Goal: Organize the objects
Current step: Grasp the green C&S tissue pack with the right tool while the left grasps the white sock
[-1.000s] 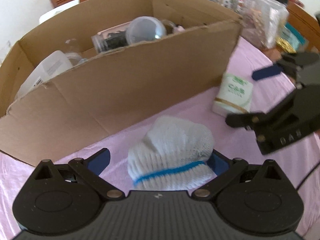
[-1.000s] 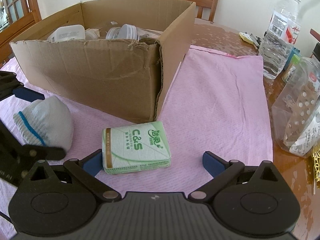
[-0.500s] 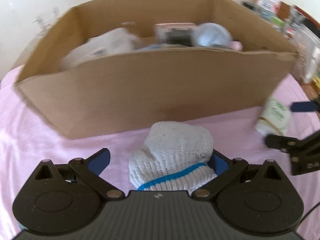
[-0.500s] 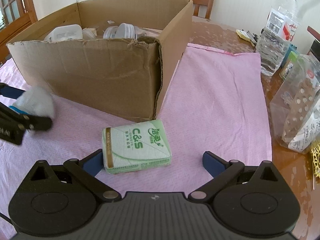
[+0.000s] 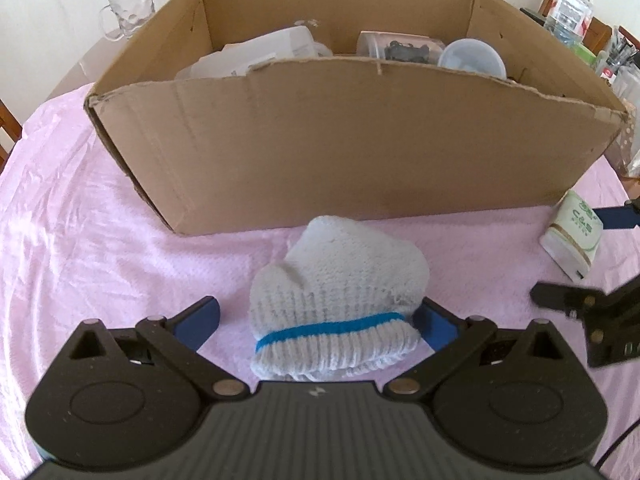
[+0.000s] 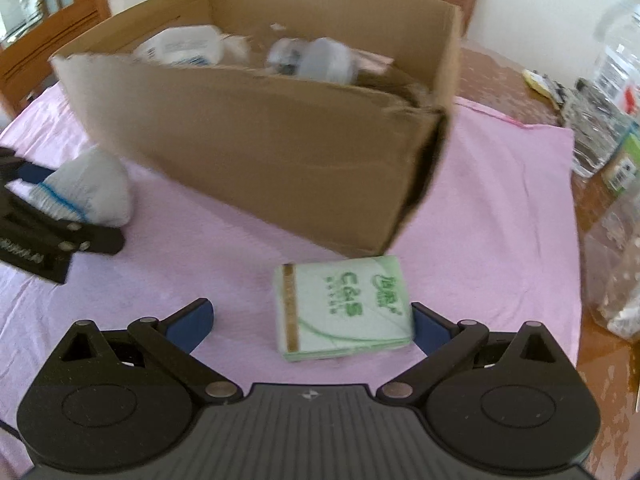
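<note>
A: I'm eyeing the cardboard box; its tall near wall risks snagging either lift.

B: Left gripper and right gripper are both gaping, straddling white sock and tissue pack on the cloth; off-centre closing risks nudging them.

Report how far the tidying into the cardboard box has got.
Done: the cardboard box already holds plastic containers. In hand: nothing is gripped. The left gripper is open around the white knitted item, and the right gripper is open around the tissue pack. Left: both items lie on the pink cloth outside the box and need gripping, lifting and placing inside.
</note>
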Demonstrator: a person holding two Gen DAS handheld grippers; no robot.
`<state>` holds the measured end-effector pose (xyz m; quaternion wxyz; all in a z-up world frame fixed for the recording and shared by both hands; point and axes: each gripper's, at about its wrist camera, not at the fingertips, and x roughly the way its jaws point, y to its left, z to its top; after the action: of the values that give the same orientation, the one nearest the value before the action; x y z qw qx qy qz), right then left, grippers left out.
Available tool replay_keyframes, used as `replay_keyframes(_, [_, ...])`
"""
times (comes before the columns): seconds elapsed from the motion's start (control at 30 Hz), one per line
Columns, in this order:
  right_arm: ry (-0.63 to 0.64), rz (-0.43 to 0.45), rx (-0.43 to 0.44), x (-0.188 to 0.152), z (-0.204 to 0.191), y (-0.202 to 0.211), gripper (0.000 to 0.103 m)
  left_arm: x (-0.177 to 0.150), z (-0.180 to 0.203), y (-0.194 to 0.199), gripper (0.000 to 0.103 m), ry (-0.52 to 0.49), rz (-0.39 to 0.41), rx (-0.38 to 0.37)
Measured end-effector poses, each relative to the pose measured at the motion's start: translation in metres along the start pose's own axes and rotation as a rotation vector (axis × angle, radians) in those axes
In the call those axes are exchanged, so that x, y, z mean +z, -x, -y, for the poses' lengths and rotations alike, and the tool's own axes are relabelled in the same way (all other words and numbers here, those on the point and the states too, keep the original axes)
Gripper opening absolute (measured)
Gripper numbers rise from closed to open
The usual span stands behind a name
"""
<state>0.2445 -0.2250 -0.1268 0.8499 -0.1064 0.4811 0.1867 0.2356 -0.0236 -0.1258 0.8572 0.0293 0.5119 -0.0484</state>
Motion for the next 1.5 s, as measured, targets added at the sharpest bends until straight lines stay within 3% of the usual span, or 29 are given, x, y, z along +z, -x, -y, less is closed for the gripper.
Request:
replay_keyframes(0.63, [-0.011,0.044,-0.008,-0.008,-0.009,0.004,0.103,0.009,0.005,-0.004,0.103,-0.01,0.025,-0.005])
replay_keyframes(1.03, [-0.04,0.034,-0.034,0.0,-0.006,0.003,0.103,0.007,-0.006,0.003,0.089,-0.029,0.037,-0.02])
replay_keyframes(1.37, [-0.043,0.051,-0.098,0.008,-0.007,0.007,0.072,-0.002,0.005,0.0,0.082,-0.052,0.036,-0.025])
replay_keyframes(1.5, [-0.047,0.044,-0.105,0.005,-0.01,0.013,0.069,0.0,0.004,0.001,0.078,-0.059,0.035,-0.031])
